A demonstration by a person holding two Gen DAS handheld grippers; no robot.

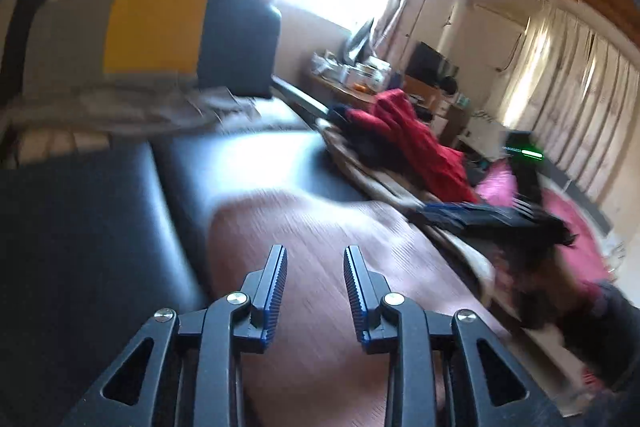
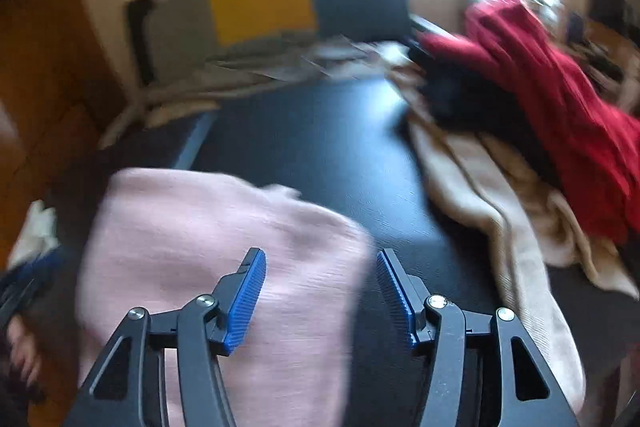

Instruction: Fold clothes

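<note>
A folded pink garment (image 1: 320, 267) lies on the black leather seat (image 1: 100, 227) just beyond my left gripper (image 1: 315, 255), whose jaws stand apart with nothing between them. In the right wrist view the same pink garment (image 2: 200, 239) lies at lower left, partly under my right gripper (image 2: 320, 259), which is open and holds nothing. A heap of clothes with a red garment (image 2: 560, 99), a dark piece and a beige one (image 2: 500, 203) lies to the right. Both pictures are blurred by motion.
A grey, yellow and dark blue cushion (image 1: 156, 31) leans at the back of the seat over a pale blanket. In the left wrist view, the other gripper (image 1: 480, 215) shows at right over the clothes heap (image 1: 412, 131). A cluttered desk and curtains stand behind.
</note>
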